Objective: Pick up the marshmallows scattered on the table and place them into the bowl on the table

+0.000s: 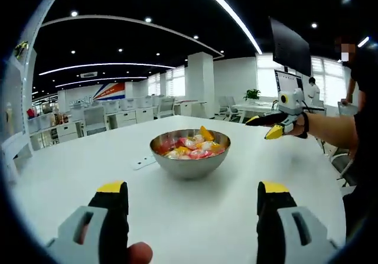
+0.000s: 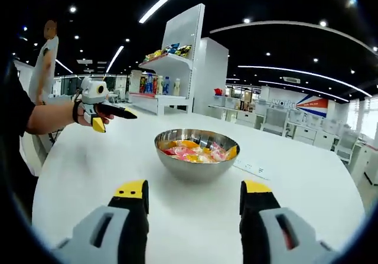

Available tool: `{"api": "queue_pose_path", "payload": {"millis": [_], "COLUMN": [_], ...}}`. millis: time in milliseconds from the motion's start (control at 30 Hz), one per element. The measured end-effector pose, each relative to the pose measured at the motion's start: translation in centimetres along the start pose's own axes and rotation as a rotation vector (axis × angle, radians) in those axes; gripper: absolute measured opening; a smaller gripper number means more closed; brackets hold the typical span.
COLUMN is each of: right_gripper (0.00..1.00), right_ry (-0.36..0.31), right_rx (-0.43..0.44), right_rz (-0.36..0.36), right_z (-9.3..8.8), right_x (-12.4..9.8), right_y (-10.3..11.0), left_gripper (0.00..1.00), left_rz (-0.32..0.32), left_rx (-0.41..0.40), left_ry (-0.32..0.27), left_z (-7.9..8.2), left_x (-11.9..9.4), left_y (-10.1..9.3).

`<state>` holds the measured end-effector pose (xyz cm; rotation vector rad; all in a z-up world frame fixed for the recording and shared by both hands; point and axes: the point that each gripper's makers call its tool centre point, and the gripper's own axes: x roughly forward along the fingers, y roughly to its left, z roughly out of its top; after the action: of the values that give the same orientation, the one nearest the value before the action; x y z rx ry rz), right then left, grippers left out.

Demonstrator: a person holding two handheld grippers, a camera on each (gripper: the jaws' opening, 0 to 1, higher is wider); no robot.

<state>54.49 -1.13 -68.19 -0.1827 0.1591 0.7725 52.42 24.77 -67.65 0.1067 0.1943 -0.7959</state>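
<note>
Both of my grippers are held up over the white table (image 1: pixel 195 211), facing the steel bowl (image 1: pixel 190 153) from opposite sides. The left gripper (image 1: pixel 193 202) has its jaws spread wide with nothing between them; the bowl sits straight ahead of it. The right gripper (image 2: pixel 194 202) is likewise wide open and empty, the bowl just beyond its tips. Marshmallows (image 2: pixel 196 150) in pink, orange and white wrappers are heaped inside the bowl, below the rim. On the tabletop around the bowl I see no loose marshmallow; the one other item is a flat white power strip (image 2: pixel 254 169) lying near the bowl. My read: collection looks finished or very nearly so, with nothing left to pick within sight. Parts of the table behind the bowl and under my grippers are hidden, so I would sweep those spots before calling it done. Shelves (image 2: pixel 162 78) with goods stand well beyond the bowl.
</note>
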Motion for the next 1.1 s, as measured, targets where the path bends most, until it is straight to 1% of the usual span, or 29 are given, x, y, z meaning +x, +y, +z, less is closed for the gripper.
{"api": "queue_pose_path", "payload": {"millis": [33,100,133,233,300,367,433,500,567,633,700,733,800,867,900,1033,1100], "right_gripper": [0.59,0.58,0.58,0.57,0.56,0.56,0.55,0.54,0.54,0.54,0.53,0.53,0.53,0.51,0.50,0.48,0.48], "right_ry": [-0.008,-0.011,-0.003,0.021,0.010,0.001,0.006,0.022,0.022,0.012,0.006,0.003,-0.014,-0.034,-0.042,-0.063,-0.074], "right_rx": [0.005,0.012,0.006,-0.011,-0.014,-0.009,-0.011,-0.038,-0.056,-0.049,-0.029,-0.029,-0.030,-0.016,-0.012,-0.008,0.015], "right_rz": [-0.018,-0.029,-0.035,-0.054,-0.066,-0.079,-0.095,-0.114,-0.131,-0.145,-0.176,-0.190,-0.210,-0.232,-0.242,-0.270,-0.292], "right_z": [0.2,0.3,0.2,-0.3,0.1,0.4,0.4,0.3,0.5,0.8,1.0,1.1,1.4,1.8,1.9,2.0,1.7], "right_x": [-0.3,-1.3,-1.8,-3.4,-4.7,-5.6,-6.6,-7.6,-8.7,-9.8,-11.1,-11.8,-13.4,-14.8,-15.4,-17.6,-18.6], "right_y": [-0.2,0.3,0.5,1.1,2.2,2.9,3.4,4.1,4.9,5.7,6.1,6.4,7.2,7.9,8.3,9.9,10.5], "left_gripper": [0.90,0.90,0.90,0.90,0.90,0.90,0.90,0.90,0.90,0.90,0.90,0.90,0.90,0.90,0.90,0.90,0.90], "left_rz": [0.009,0.026,0.029,0.047,0.062,0.075,0.084,0.088,0.108,0.127,0.146,0.153,0.166,0.192,0.197,0.227,0.228], "left_rx": [0.000,-0.006,-0.009,-0.026,-0.030,-0.036,-0.041,-0.046,-0.044,-0.043,-0.054,-0.066,-0.065,-0.060,-0.060,-0.068,-0.080], "left_ry": [-0.003,-0.016,-0.017,-0.023,-0.028,-0.035,-0.048,-0.062,-0.085,-0.086,-0.087,-0.076,-0.046,-0.006,0.004,0.006,0.009], "left_z": [0.2,0.6,0.7,0.7,0.7,0.8,1.0,1.4,2.1,2.3,2.4,2.2,1.5,0.5,0.1,-0.9,-1.5], "left_x": [-0.9,-2.0,-2.2,-4.4,-5.4,-6.5,-7.7,-8.9,-10.3,-11.6,-13.0,-13.6,-14.7,-16.0,-16.5,-18.6,-19.4], "left_y": [-0.4,-0.8,-0.9,-1.9,-2.3,-2.8,-3.4,-4.1,-4.8,-5.5,-6.3,-6.7,-7.8,-8.7,-9.1,-10.3,-11.1]}}
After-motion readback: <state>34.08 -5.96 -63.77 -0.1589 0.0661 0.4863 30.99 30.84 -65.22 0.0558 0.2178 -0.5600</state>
